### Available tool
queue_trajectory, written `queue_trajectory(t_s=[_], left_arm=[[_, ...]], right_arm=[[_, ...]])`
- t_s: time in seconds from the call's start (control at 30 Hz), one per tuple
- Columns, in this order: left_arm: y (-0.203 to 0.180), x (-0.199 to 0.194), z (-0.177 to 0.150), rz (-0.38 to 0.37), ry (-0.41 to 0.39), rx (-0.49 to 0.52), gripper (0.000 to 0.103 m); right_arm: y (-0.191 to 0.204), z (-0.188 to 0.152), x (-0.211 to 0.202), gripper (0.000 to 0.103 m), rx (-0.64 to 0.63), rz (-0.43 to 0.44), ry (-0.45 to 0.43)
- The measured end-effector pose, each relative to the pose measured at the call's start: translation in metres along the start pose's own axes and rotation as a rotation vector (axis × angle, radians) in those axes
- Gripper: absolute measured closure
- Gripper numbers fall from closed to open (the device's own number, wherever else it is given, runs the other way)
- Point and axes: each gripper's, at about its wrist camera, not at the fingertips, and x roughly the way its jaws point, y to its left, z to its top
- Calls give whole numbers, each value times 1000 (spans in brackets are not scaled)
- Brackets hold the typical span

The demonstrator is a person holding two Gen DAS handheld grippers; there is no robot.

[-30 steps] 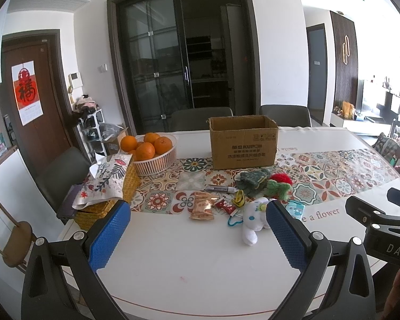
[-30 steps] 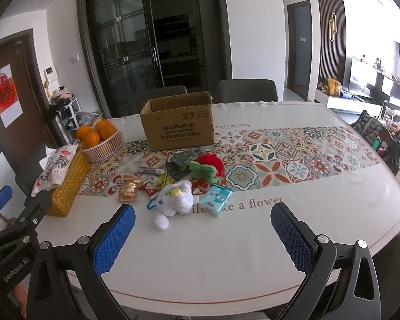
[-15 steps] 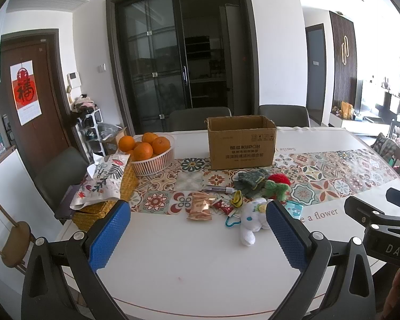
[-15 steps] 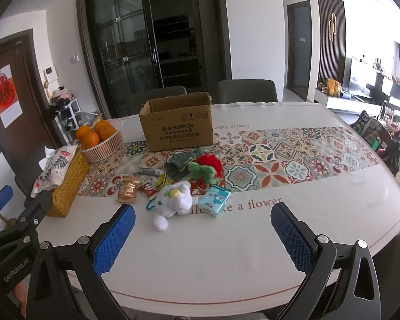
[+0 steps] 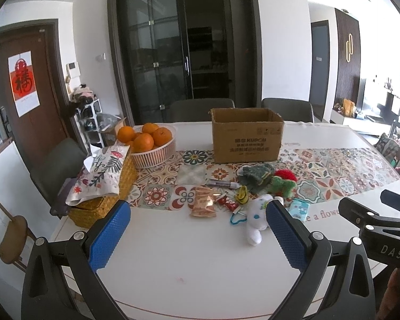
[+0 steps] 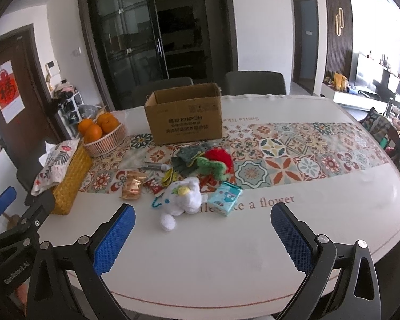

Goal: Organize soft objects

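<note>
A white plush toy (image 6: 182, 200) lies on the white table (image 6: 226, 253), also in the left wrist view (image 5: 256, 220). Behind it lie a green and red knitted toy (image 6: 213, 164), a dark green knitted piece (image 6: 186, 157), snack packets (image 6: 132, 185) and a teal tissue pack (image 6: 225, 198). An open cardboard box (image 6: 184, 118) stands behind the pile. My left gripper (image 5: 197, 236) is open and empty, held near the table's front edge. My right gripper (image 6: 202, 240) is open and empty, a short way in front of the white plush.
A basket of oranges (image 5: 152, 144) and a yellow woven basket with a flowered cloth (image 5: 104, 184) stand at the left. A patterned runner (image 6: 293, 154) crosses the table. Chairs (image 6: 253, 82) stand behind the table.
Both grippers have drifted slightly closer to the pile; the view has shifted a little. Nothing on the table has moved.
</note>
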Motion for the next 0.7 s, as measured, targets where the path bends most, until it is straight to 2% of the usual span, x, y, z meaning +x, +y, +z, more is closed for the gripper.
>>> queue_trajectory(t_s=[0.3, 0.53, 0.7], left_arm=[[26, 51, 9, -8, 78, 0, 0], [41, 106, 16, -41, 167, 25, 0], [50, 148, 17, -87, 234, 41, 0]], right_arm=[[26, 13, 51, 0, -3, 18, 85], [41, 22, 109, 0, 23, 26, 222], [51, 24, 147, 0, 41, -1, 304]])
